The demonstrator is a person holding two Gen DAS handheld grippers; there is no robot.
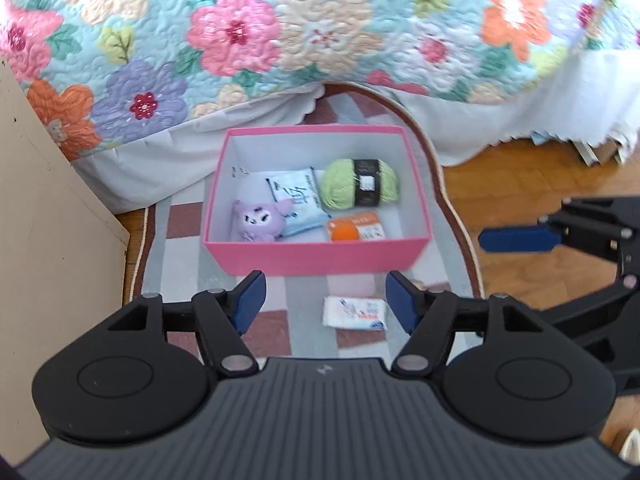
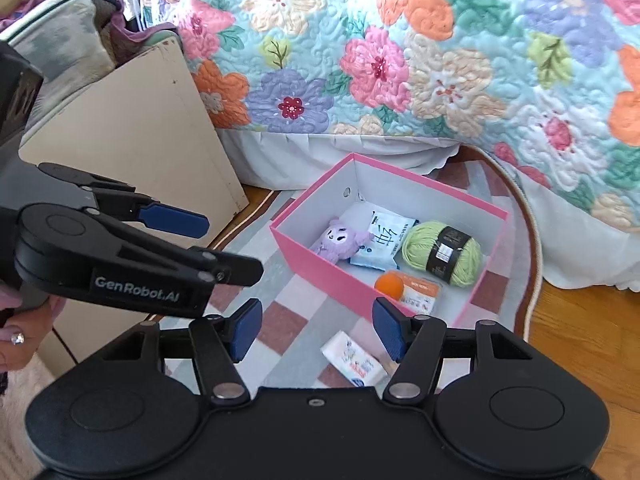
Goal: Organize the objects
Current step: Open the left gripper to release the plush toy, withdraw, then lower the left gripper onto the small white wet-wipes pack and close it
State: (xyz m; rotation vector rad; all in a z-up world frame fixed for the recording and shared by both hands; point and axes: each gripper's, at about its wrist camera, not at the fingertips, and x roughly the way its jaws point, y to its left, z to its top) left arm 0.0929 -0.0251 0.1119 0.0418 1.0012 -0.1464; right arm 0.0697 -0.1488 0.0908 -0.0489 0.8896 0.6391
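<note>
1. Left wrist view: the left gripper point(image 1: 324, 300) is hanging above the rug with its blue-padded jaws standing wide and nothing between them. Below and ahead, the pink cardboard box with white inside walls point(image 1: 320, 258) is sitting on the checked oval rug point(image 1: 180, 248), already holding a lilac plush toy point(image 1: 260, 220), a pale blue printed packet point(image 1: 298, 200), a green ball of yarn with a black band point(image 1: 360, 186) and an orange-and-white packet point(image 1: 354, 230).

2. Same view: one white tissue pack with blue and red print point(image 1: 355, 313) is lying on the rug just outside the box's near wall, so the sorting is looking nearly finished, with this pack seemingly the last thing left out. The next move is calling for a descent onto the pack, jaws straddling it, then a lift over the near wall.

3. Same view: the right gripper point(image 1: 516, 238) is showing at the right edge, over the wooden floor point(image 1: 500, 196).

4. Right wrist view: the right gripper point(image 2: 316, 334) is also standing wide and empty, with the white tissue pack point(image 2: 354, 360) lying between and just beyond its fingertips, closer to this tool.

5. Same view: the left gripper point(image 2: 224, 240) is crossing in from the left, held by a hand point(image 2: 16, 320), and could be crowding the approach. A beige cabinet side point(image 2: 160, 140) and the floral quilted bedspread point(image 2: 440, 60) are bordering the rug but staying clear of the box point(image 2: 320, 268).
</note>
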